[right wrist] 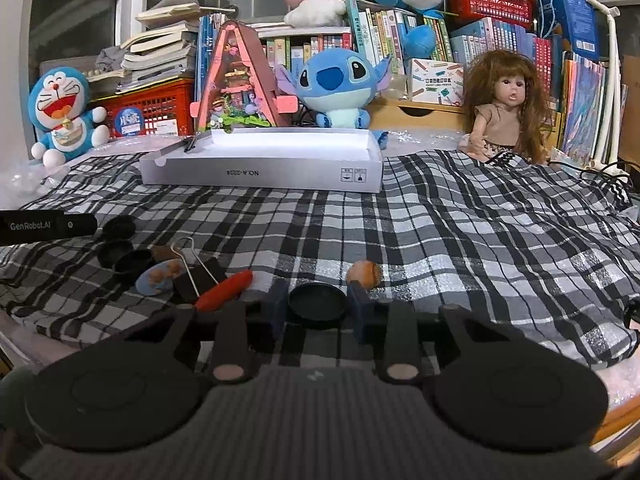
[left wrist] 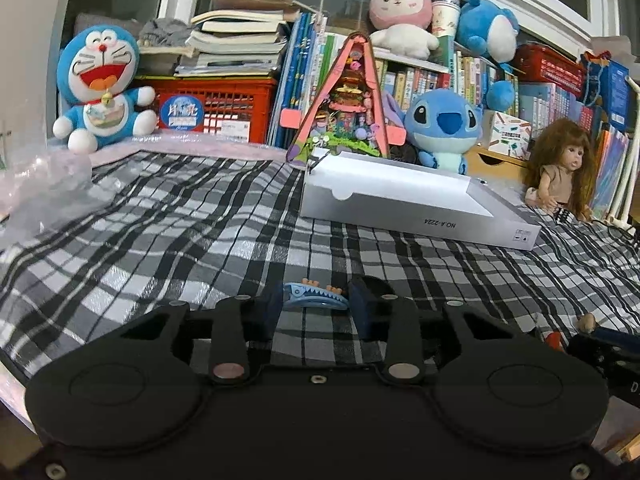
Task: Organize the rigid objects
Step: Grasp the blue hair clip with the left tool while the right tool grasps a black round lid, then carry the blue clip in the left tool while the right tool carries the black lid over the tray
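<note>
Left wrist view: my left gripper (left wrist: 316, 300) is clenched on a blue shark-shaped hair clip (left wrist: 314, 298), which spans the gap with a dark blue pad touching each end, low over the black-and-white plaid cloth (left wrist: 180, 232). Right wrist view: my right gripper (right wrist: 318, 304) is clamped on a round black lid (right wrist: 318, 301), its pads touching the lid's left and right edges, also just above the plaid cloth. An acorn-like brown piece (right wrist: 365, 273) lies just beyond the right finger. To the left of that gripper a loose cluster rests on the cloth: an orange-red stick-shaped object (right wrist: 224, 290), a black binder clip (right wrist: 198, 276) with its wire handles raised, a blue oval piece carrying small brown figures (right wrist: 158, 276), and three more black lids (right wrist: 120, 248). Farther back in both views lies the open white shallow box (right wrist: 260, 168), printed along its near wall; I cannot tell what the dark item at its left corner is. Behind the box stand a pink triangular diorama (left wrist: 344, 100), a Stitch plush (right wrist: 336, 84), a Doraemon plush (left wrist: 100, 84) and a long-haired doll (right wrist: 504, 104), in front of crowded bookshelves (left wrist: 440, 76).
</note>
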`<action>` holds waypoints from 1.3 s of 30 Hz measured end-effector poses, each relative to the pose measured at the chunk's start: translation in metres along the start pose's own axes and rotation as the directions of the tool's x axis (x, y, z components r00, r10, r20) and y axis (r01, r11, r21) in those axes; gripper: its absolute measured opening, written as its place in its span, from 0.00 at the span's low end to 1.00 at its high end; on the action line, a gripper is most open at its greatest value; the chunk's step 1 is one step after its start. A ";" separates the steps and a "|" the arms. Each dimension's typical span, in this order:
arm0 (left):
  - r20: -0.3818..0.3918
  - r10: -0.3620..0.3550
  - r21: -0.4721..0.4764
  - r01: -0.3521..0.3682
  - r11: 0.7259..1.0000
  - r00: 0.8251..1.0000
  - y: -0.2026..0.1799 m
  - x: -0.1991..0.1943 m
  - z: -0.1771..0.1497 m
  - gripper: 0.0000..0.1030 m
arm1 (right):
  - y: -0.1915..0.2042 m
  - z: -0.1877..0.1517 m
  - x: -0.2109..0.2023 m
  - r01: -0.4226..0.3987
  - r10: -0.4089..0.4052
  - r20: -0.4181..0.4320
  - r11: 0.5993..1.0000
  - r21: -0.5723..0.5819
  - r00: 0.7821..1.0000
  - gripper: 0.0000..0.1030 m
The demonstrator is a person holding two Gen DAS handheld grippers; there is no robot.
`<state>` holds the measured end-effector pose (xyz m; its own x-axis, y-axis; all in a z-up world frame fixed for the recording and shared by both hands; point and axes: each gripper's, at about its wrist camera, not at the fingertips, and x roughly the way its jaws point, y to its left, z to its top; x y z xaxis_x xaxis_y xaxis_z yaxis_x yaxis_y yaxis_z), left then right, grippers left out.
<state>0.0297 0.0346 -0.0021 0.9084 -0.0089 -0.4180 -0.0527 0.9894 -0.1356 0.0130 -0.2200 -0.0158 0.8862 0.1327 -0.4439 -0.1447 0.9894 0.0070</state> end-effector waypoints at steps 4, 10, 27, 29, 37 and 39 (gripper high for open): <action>0.005 0.006 0.024 -0.006 1.000 1.000 -0.006 -0.003 0.011 0.33 | 0.002 0.006 -0.002 -0.018 0.018 0.011 1.000 -0.003 1.000 0.36; -0.017 0.019 -0.001 -0.019 1.000 1.000 -0.009 0.003 0.027 0.33 | 0.003 0.022 0.002 -0.042 0.041 0.021 0.999 0.023 0.999 0.36; -0.073 0.008 0.001 -0.007 1.000 0.997 -0.007 0.039 0.076 0.33 | 0.000 0.072 0.037 -0.058 0.059 -0.011 0.995 0.077 0.998 0.36; -0.075 0.002 -0.004 -0.002 1.000 0.997 -0.009 0.045 0.082 0.33 | -0.001 0.078 0.042 -0.059 0.060 -0.012 0.995 0.085 0.998 0.36; -0.087 -0.015 0.009 0.016 1.000 0.996 -0.022 0.068 0.106 0.33 | -0.009 0.105 0.062 -0.056 0.058 -0.023 0.994 0.099 0.998 0.36; -0.102 -0.028 0.014 0.030 0.999 0.994 -0.027 0.076 0.112 0.33 | -0.012 0.112 0.067 -0.055 0.059 -0.030 0.993 0.108 0.998 0.36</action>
<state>0.1466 0.0237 0.0705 0.8625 -0.0514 -0.5034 -0.0201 0.9906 -0.1355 0.1237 -0.2169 0.0543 0.8623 0.1891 -0.4698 -0.1453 0.9810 0.1282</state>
